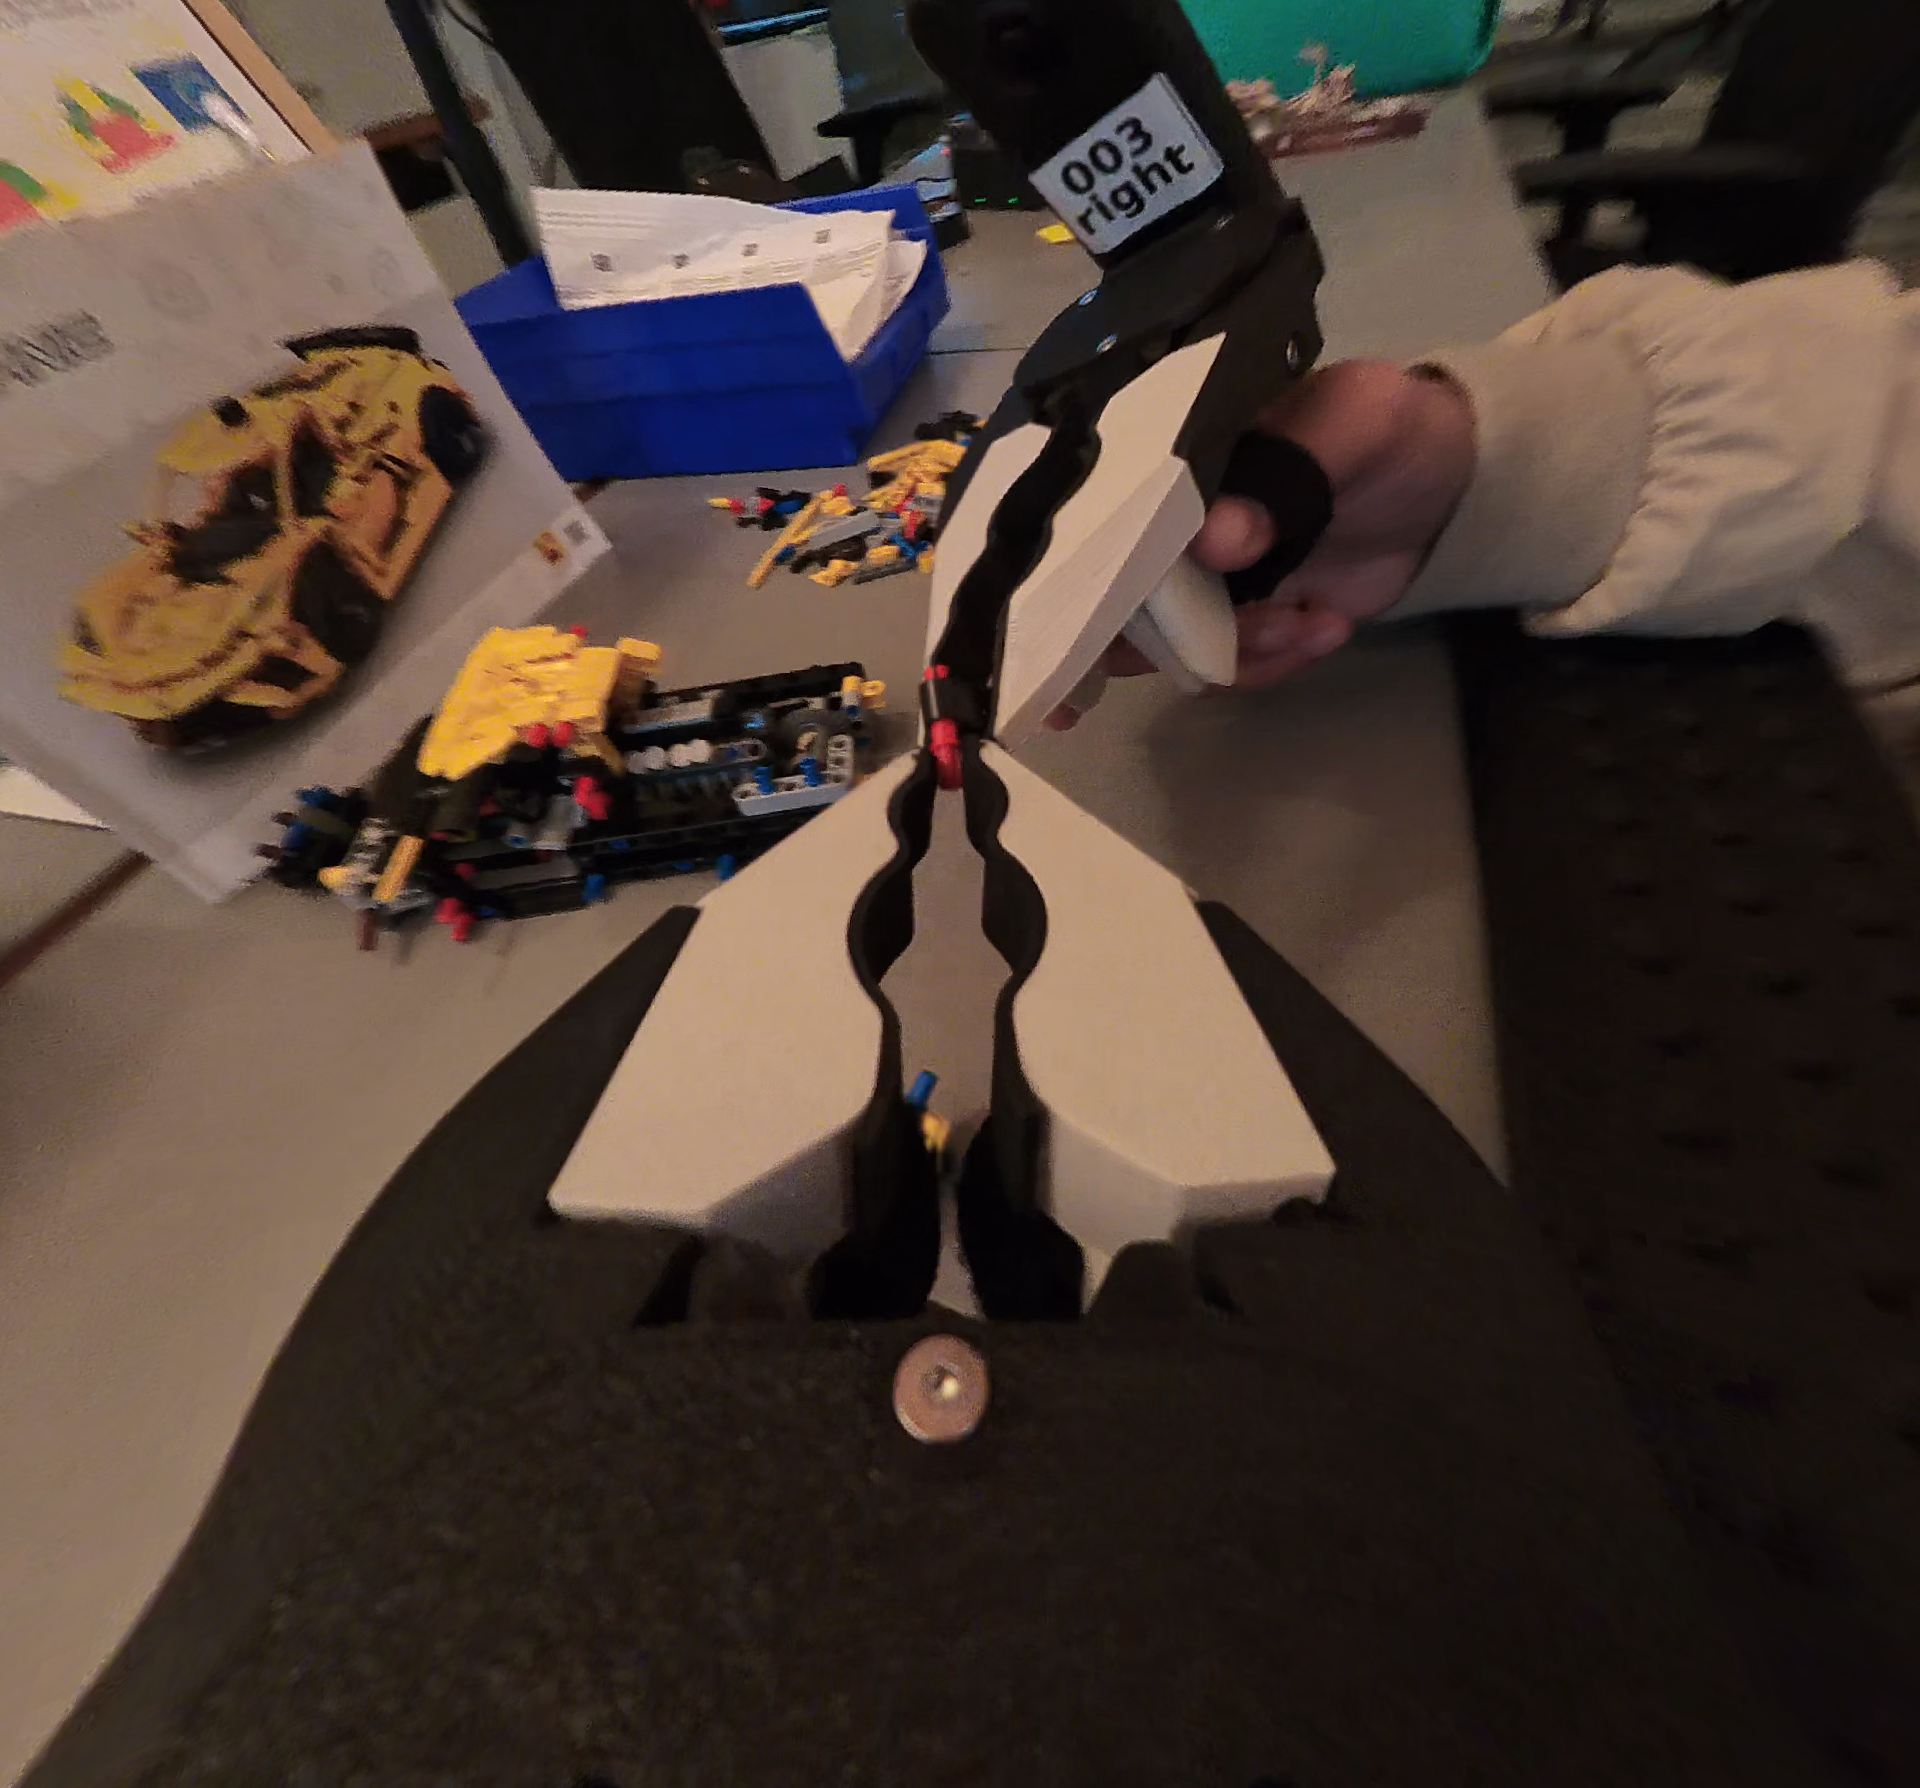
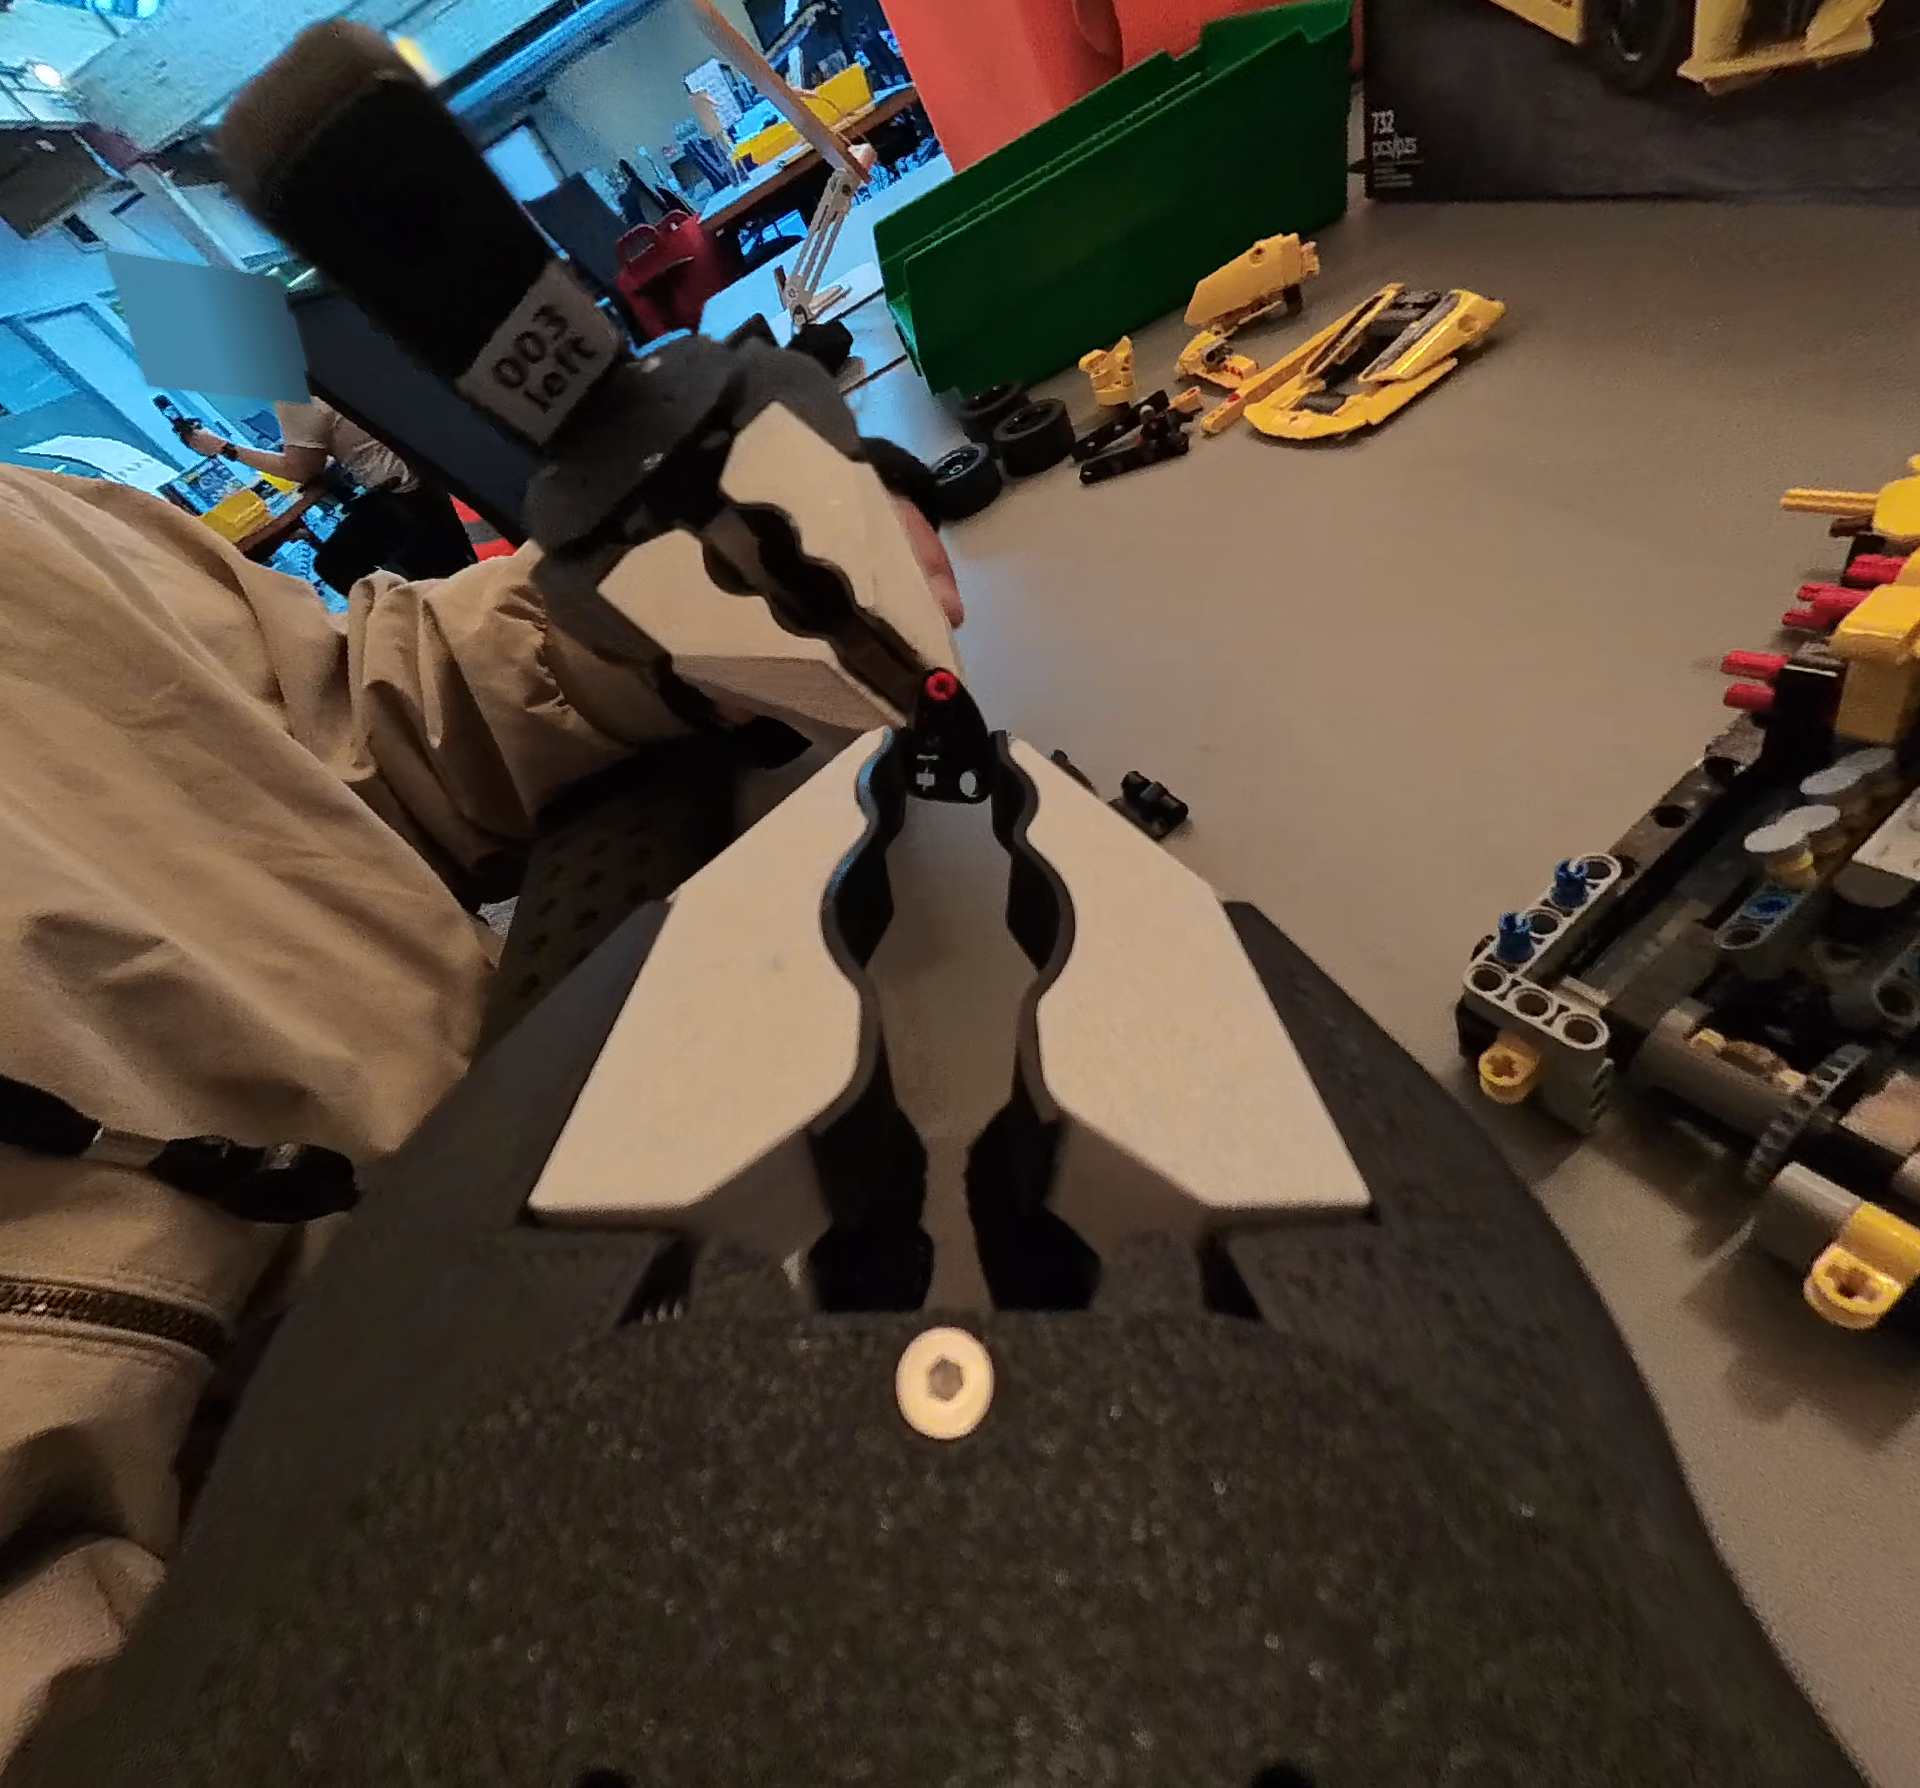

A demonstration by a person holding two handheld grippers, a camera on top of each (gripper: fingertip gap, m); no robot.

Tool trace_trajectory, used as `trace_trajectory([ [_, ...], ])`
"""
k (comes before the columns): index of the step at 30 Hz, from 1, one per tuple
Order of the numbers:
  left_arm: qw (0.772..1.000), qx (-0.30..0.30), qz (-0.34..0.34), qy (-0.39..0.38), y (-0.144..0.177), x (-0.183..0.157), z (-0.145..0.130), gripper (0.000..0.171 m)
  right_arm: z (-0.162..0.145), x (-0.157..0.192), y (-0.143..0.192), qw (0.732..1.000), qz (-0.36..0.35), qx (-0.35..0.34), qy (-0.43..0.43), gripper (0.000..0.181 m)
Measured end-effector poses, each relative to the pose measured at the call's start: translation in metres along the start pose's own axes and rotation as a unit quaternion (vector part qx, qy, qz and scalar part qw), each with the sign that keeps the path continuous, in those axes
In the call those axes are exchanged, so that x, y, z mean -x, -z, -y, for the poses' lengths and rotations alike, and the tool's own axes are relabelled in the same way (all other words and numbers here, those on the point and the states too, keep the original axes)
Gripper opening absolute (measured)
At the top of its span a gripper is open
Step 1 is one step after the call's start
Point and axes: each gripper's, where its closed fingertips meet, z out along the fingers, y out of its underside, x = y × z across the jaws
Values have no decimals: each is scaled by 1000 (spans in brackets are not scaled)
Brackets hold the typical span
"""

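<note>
Blue bin (image 1: pixel 675 388) holds white papers (image 1: pixel 717 258) (green bin (image 2: pixel 1122 211) beside); both claws pinch small black-red piece (image 2: pixel 943 751).

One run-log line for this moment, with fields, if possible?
left gripper: shut on red pin | right gripper: shut on black piece | tips meet above table | chassis beside

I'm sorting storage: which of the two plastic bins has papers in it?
The blue bin, in the left wrist view, holds white papers. The green bin, in the right wrist view, shows none.
</note>
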Motion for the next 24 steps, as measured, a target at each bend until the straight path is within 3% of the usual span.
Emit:
trace_trajectory([
  [6, 979, 37, 114, -164, -6, 11, -5, 7, -3, -9, -1, 1000, -21, 7, -15, 15],
  [11, 946, 63, 153, -278, -8, 11, -9, 4, -6, -11, -3, 999, -26, 12, -24, 15],
  [15, 955, 53, 118, -269, -5, 4, -8, 3, 2, 3, -3, 999, 20, -12, -31, 24],
  [20, 956, 47, 99, -271, -4, -2, -8, 3, 2, 5, -1, 999, 23, -14, -26, 9],
  [24, 960, 47, 92, -262, -3, -3, -9, 3, -1, 4, 0, 999, 26, -1, -24, 10],
])
